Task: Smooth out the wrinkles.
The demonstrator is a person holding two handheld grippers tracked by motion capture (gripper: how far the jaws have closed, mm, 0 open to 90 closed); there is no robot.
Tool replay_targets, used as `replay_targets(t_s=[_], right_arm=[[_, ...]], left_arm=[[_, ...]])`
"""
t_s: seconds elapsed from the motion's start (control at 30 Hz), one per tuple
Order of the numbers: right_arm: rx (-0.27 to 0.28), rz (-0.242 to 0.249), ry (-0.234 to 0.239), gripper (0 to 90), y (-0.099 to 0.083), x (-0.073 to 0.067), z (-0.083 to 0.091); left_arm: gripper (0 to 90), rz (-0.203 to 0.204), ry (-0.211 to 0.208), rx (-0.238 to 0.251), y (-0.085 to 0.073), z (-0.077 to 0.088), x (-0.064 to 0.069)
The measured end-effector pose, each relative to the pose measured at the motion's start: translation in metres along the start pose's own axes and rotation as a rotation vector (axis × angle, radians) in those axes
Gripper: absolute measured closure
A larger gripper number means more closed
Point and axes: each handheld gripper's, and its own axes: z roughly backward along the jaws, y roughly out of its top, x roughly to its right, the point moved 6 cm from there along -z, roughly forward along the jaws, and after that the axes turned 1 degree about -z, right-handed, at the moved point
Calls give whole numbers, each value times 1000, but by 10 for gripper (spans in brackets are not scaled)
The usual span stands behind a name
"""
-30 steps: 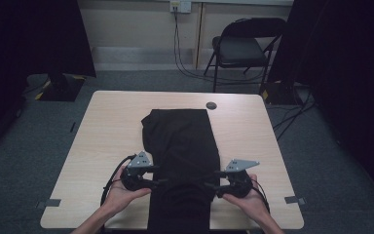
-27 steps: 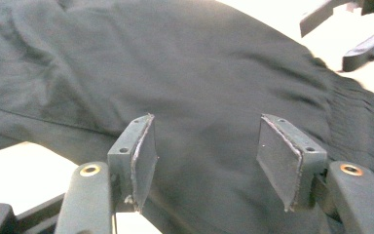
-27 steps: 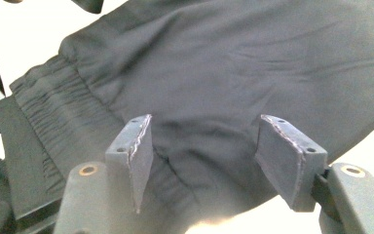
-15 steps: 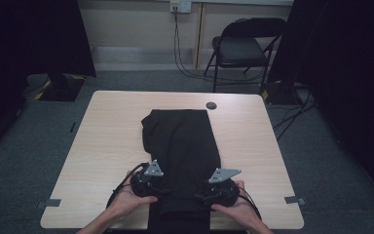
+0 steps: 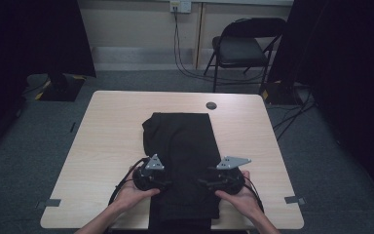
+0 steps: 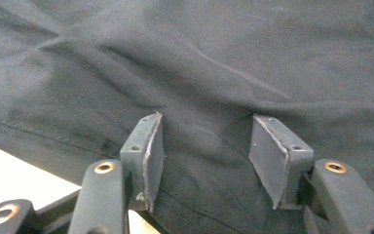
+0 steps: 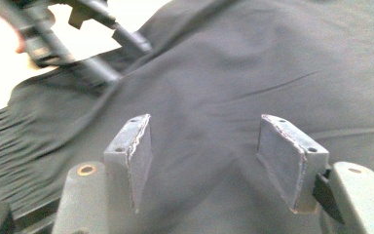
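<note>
A black garment point(image 5: 180, 141) lies folded lengthwise on the light wooden table point(image 5: 107, 141), its near end hanging over the front edge. My left gripper point(image 5: 168, 184) rests at the cloth's left edge near the front. In the left gripper view its jaws point(image 6: 204, 161) stand apart over dark fabric point(image 6: 204, 73); they have just been closing, and a low ridge of cloth lies between pads that do not press on it. My right gripper point(image 5: 202, 183) sits at the cloth's right edge. Its jaws point(image 7: 204, 161) are open over the fabric point(image 7: 253, 63), and the left gripper point(image 7: 78, 39) shows blurred beyond.
A small dark round disc point(image 5: 211, 105) lies near the table's far edge. A black folding chair point(image 5: 243, 48) stands behind the table, with cables on the floor beside it. Tape marks point(image 5: 52, 203) sit on the carpet at the front corners. Dark curtains hang on both sides.
Both hands have shifted inward from the garment's sides, so the grippers now sit over its left and right edges. The garment has not moved.
</note>
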Motion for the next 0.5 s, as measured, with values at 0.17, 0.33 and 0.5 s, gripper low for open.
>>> replay_targets(t_s=[0.17,0.33,0.5], right_arm=[[-15,-39,-57,325,20,33,-21],[0,-61,-107,311,35,51,-40],[-32,-55,-154,295,53,67,-62]], left_arm=[[469,40,8,9,3,-1,-5],[488,87,134,69,38,4,-47],[477,152,183,85,49,-4,-87]])
